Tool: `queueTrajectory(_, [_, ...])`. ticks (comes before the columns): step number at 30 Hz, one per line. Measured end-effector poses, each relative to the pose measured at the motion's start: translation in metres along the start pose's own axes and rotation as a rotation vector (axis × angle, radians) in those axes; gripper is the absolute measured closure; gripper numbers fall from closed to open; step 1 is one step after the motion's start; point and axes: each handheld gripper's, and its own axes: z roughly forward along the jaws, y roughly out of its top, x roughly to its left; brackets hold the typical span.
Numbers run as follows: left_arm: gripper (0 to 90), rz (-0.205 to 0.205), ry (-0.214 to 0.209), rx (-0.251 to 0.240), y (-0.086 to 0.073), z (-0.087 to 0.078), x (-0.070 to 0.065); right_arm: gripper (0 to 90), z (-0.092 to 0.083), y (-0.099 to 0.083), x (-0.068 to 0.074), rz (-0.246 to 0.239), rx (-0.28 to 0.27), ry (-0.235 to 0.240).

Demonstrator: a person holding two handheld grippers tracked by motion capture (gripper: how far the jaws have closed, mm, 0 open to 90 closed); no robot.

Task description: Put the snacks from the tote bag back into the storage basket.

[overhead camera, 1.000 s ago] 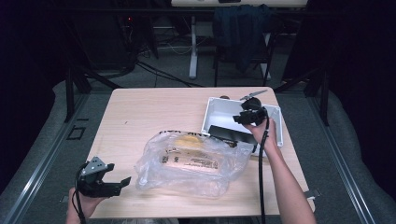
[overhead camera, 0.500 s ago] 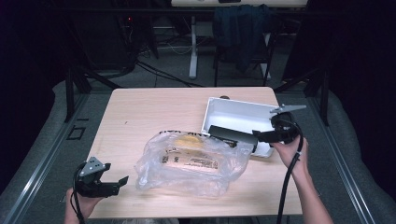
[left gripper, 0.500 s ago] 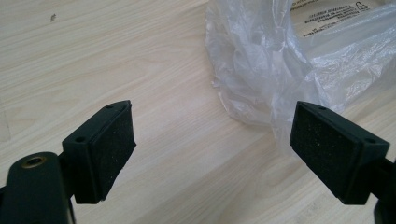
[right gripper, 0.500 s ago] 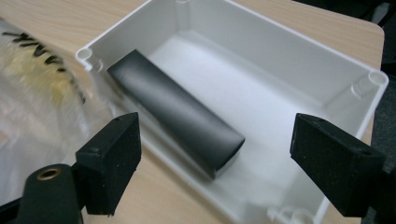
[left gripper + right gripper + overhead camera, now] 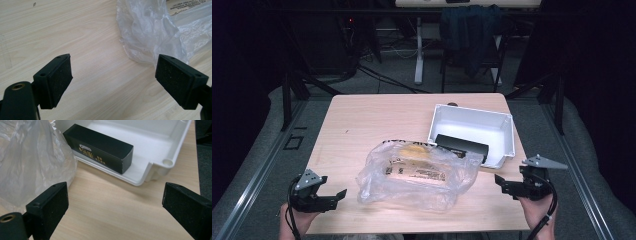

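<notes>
Right gripper (image 5: pixel 506 184) back from the glossy white tray (image 5: pixel 507 131), jaws just spread, empty; matte black box (image 5: pixel 462 145) inside; left gripper (image 5: pixel 334 198) spread beside crinkled clear bag (image 5: pixel 412 175).

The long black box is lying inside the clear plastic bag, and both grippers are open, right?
Not quite. The long black box lies in the white plastic tray, beside the clear plastic bag, as the right gripper view shows. The left gripper and right gripper are indeed open.

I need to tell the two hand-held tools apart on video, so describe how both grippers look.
Both are black, each with two jaws faced in flat, rough black rectangular pads. The left gripper carries a grey three-cornered plate on top and a black cable trailing toward the person. The right gripper has the same grey plate and a black cable looping down past the hand. Each shows a brass-coloured screw insert near its left jaw. No sleeves are visible.
</notes>
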Motion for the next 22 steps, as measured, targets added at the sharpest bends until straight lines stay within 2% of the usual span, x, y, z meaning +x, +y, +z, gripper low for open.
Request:
queueTrajectory(1, [13.8, -0.001, -0.001, 0.001, -0.001, 0.001, 0.0, 6.2, -0.002, -0.006, 0.0, -0.003, -0.001, -0.003])
queueTrajectory(5, [13.8, -0.004, 0.004, 0.011, -0.003, 0.005, 0.001, 6.4, -0.002, -0.035, 0.001, 0.074, -0.062, -0.01])
queueTrajectory(6, [13.8, -0.006, 0.0, 0.015, -0.004, 0.006, 0.001, 7.1, 0.0, -0.044, 0.001, 0.088, -0.083, -0.032])
queueTrajectory(8, [13.7, -0.013, 0.004, 0.014, -0.006, 0.008, 0.001, 7.6, 0.009, -0.065, -0.001, 0.136, -0.103, -0.02])
queueTrajectory(9, [13.8, -0.01, 0.006, 0.014, -0.006, 0.008, 0.002, 7.1, 0.014, -0.074, 0.0, 0.153, -0.083, -0.012])
queueTrajectory(10, [13.7, -0.011, 0.005, 0.012, -0.006, 0.008, 0.002, 6.4, 0.016, -0.075, 0.002, 0.116, -0.027, -0.012])
queueTrajectory(11, [13.8, -0.011, 0.008, 0.015, -0.006, 0.009, 0.003, 7.3, 0.015, -0.074, 0.005, 0.065, -0.021, -0.06])
queueTrajectory(12, [13.8, -0.012, 0.005, 0.017, -0.007, 0.009, 0.004, 8.6, 0.012, -0.073, 0.007, 0.025, -0.042, -0.095])
queueTrajectory(13, [13.7, -0.013, 0.005, 0.017, -0.007, 0.01, 0.004, 8.4, 0.009, -0.071, 0.007, 0.008, -0.055, -0.103])
queueTrajectory(15, [13.8, -0.015, 0.003, 0.015, -0.008, 0.011, 0.004, 7.8, 0.01, -0.071, 0.007, 0.017, -0.063, -0.087])
queueTrajectory(18, [13.7, -0.018, 0.0, 0.024, -0.01, 0.012, 0.005, 7.2, 0.014, -0.073, 0.008, 0.019, -0.041, -0.071])
queueTrajectory(22, [13.6, -0.024, 0.001, 0.025, -0.011, 0.013, 0.008, 6.9, 0.018, -0.074, 0.01, -0.002, -0.019, -0.073])
